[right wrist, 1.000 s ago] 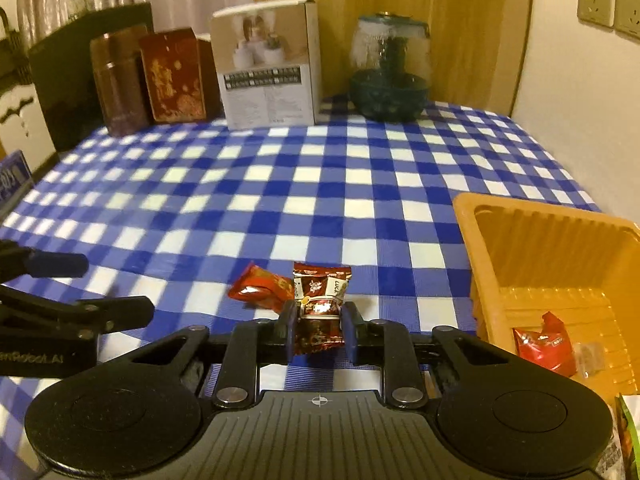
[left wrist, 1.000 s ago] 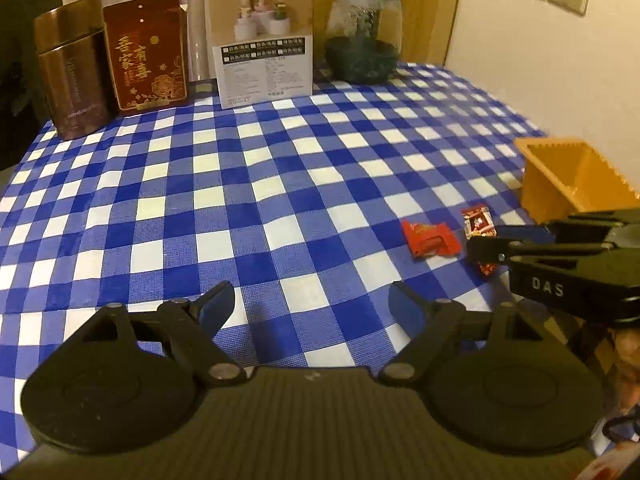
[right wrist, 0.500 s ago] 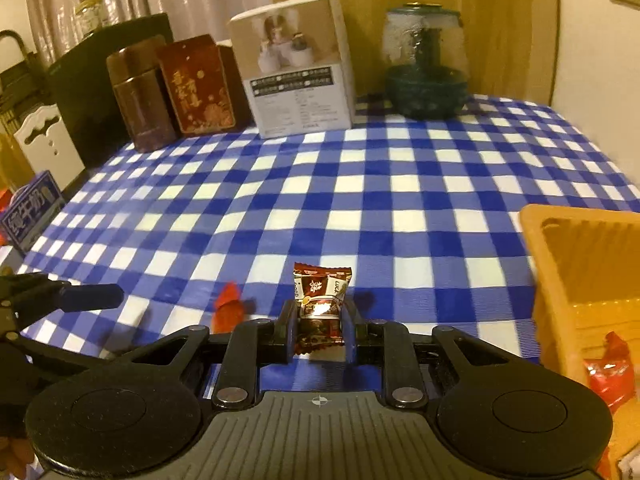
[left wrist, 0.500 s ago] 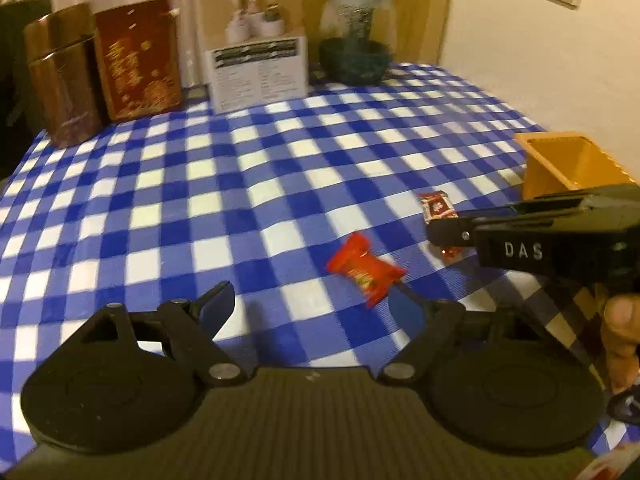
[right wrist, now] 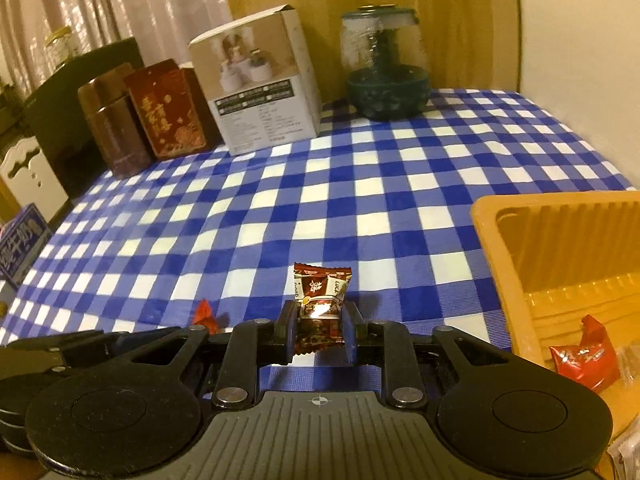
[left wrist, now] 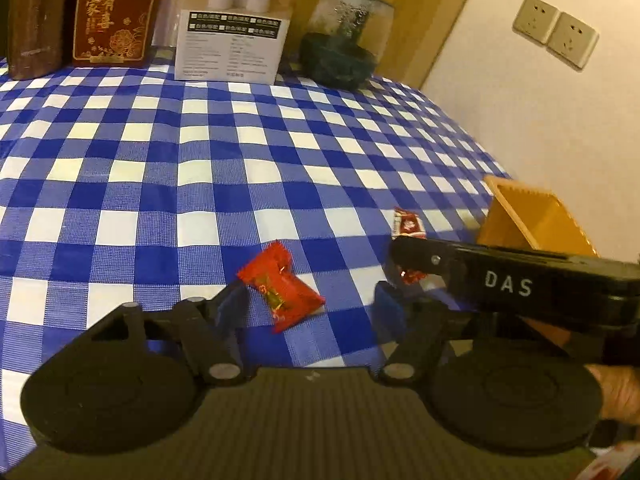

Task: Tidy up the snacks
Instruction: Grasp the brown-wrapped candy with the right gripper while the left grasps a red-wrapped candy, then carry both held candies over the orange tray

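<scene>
Right wrist view: right tongs clamp a brown candy; orange basket holds one red candy. Left tongs stand apart around the red sweet left on the desk.

You see a table in blue-checked cloth; the white box anchors its far edge, red tin left, glass jar right, red candy and orange bin nearer you.

Brown wrapped candy upright, red candy flat on cloth, orange basket right.
</scene>
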A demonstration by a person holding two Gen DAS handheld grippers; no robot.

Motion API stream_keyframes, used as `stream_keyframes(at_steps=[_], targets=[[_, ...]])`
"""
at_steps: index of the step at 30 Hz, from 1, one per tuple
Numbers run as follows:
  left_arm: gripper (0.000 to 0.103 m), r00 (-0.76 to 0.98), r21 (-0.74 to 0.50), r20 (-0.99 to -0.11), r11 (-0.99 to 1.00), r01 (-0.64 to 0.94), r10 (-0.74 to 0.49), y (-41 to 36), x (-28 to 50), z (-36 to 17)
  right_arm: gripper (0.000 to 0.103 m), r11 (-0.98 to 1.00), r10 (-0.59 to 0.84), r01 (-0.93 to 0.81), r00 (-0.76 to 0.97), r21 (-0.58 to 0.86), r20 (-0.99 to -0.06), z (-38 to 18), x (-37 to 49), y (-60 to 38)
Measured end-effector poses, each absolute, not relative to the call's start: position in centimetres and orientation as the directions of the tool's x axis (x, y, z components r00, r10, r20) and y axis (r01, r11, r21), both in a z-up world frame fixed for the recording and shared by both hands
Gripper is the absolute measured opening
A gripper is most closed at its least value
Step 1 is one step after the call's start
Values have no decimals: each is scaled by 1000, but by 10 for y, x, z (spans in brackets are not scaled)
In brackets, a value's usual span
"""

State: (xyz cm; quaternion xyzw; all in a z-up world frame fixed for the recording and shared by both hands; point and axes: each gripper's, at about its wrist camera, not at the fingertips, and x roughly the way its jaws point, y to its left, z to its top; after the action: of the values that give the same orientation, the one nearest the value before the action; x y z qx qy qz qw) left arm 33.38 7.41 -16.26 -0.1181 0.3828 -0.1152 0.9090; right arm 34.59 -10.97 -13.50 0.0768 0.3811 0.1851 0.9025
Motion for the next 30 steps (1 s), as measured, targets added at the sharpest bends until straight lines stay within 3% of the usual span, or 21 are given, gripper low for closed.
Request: stream_keyframes(at_steps=[3, 11, 30], targets=[[58, 688, -321, -662, 942, 98, -297, 74, 337, -162, 24, 924, 381, -258, 657, 281, -650, -132, 345, -113], [22, 694, -337, -672, 941, 25, -259, 85, 338, -165, 24, 930, 366, -239, 683, 280, -632, -127, 344, -114], [19, 646, -299, -722, 954, 31, -247, 87, 320, -156, 24, 918, 397, -292, 655, 269, -643, -122, 324, -108]])
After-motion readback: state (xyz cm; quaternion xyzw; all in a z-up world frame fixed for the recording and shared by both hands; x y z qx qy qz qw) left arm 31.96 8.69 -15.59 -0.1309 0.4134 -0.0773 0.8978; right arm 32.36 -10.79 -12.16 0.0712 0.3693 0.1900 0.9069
